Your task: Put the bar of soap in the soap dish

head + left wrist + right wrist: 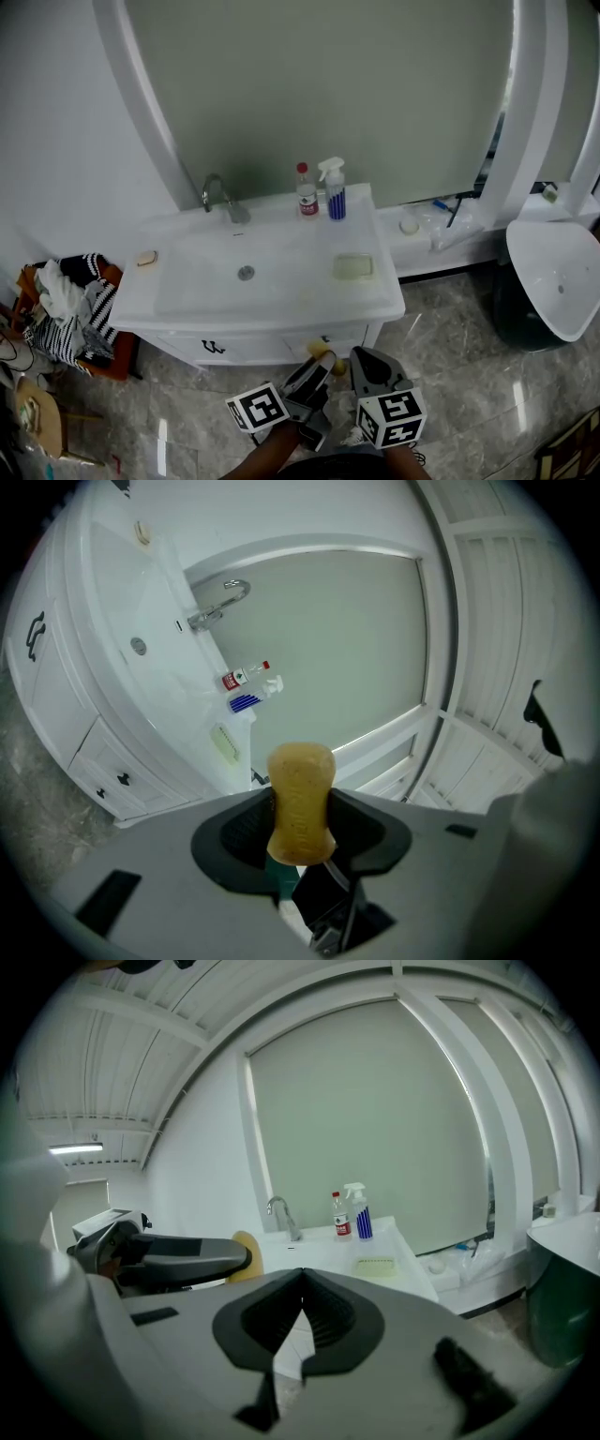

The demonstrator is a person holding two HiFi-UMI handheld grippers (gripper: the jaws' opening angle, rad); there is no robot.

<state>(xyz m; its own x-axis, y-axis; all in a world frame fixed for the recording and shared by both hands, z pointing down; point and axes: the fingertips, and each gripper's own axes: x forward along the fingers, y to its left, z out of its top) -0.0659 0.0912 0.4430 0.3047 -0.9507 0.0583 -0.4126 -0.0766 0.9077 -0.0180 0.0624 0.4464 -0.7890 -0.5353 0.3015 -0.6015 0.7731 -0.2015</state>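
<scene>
The white vanity tabletop [272,309] fills the middle of the head view, with its sunken basin at centre. Toward its right edge sits the pale green soap dish [353,266], which looks bare. We judge the task to be about half done. The soap is in hand, but it has not reached the dish. It must be carried up over the tabletop rim, lowered into the dish and let go. Both grippers show at the bottom centre of the head view, below the front of the cabinet and well apart from the dish. The left gripper [300,806] is pinching the tan bar of soap [300,778] across its narrow middle, and the bar's rounded end stands up beyond the jaws. The right gripper [301,1286] has its jaws pressed together with nothing between them. Only the head view shows how far the grippers are from the dish. Only the left gripper view shows the pinch on the bar clearly, with the dish small above and left of it. The right gripper view shows the dish face on, just right of centre, with the other gripper and a sliver of soap at the left of the frame.
</scene>
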